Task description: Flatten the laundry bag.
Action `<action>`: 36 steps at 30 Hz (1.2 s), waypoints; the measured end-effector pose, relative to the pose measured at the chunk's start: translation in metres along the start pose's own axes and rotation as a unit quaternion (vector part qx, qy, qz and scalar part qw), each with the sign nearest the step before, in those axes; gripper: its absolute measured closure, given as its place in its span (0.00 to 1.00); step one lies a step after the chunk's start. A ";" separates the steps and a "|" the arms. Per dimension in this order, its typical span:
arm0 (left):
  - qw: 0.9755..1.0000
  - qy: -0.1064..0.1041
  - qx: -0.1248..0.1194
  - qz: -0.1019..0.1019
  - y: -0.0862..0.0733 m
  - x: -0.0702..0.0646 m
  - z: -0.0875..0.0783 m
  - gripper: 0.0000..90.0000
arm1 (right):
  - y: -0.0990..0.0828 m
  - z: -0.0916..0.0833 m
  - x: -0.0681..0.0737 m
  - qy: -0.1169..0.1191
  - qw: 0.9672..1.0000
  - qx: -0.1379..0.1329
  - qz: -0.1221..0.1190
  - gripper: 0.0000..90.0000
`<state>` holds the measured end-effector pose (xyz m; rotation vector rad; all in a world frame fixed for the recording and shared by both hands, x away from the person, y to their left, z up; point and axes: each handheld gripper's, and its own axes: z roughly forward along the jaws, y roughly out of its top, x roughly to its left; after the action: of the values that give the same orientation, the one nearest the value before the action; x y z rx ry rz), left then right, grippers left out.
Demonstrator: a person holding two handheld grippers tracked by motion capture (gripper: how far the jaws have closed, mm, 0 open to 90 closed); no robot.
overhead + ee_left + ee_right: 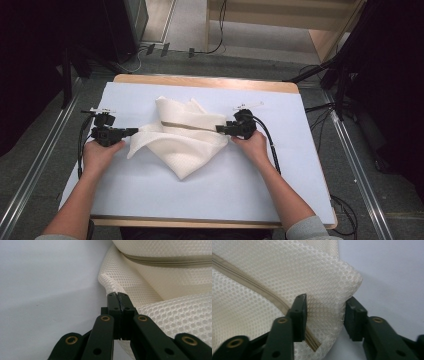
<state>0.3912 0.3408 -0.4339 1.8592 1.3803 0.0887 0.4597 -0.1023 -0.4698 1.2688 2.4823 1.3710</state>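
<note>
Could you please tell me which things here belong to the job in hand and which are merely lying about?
In use:
cream mesh zip bag
left gripper
right gripper
white table cover

Lying about:
black cables on the floor
pale wooden shelf unit

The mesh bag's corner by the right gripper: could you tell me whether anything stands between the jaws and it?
Nothing visible does. The right gripper has its jaws open on either side of the mesh bag corner, zipper end included, with only bare table cover beside it. The left gripper is shut on the opposite edge.
</note>
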 end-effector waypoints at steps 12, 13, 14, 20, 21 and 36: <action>1.000 0.022 -0.008 -0.014 -0.004 0.006 -0.022 1.00 | 0.001 -0.058 0.027 -0.049 0.997 -0.014 -0.066 0.96; 1.000 0.020 -0.008 -0.015 -0.006 0.006 -0.025 1.00 | -0.003 -0.069 0.029 -0.059 0.995 -0.020 -0.071 0.96; 1.000 0.019 -0.006 -0.018 -0.007 0.005 -0.027 1.00 | -0.006 -0.078 0.030 -0.064 0.995 -0.025 -0.069 0.96; 1.000 0.002 0.024 -0.015 -0.025 -0.003 -0.032 1.00 | -0.037 -0.120 0.030 -0.074 0.995 -0.033 -0.059 0.96; 0.999 -0.006 0.031 -0.014 -0.027 -0.005 -0.032 1.00 | -0.045 -0.126 0.030 -0.074 0.995 -0.032 -0.056 0.96; 0.999 -0.008 0.002 0.032 0.015 -0.012 -0.014 0.68 | -0.084 -0.138 0.035 -0.075 0.996 -0.005 -0.050 0.95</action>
<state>0.3910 0.3367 -0.4106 1.9040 1.3128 0.1029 0.3290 -0.1978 -0.4347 1.1805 2.4005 1.2165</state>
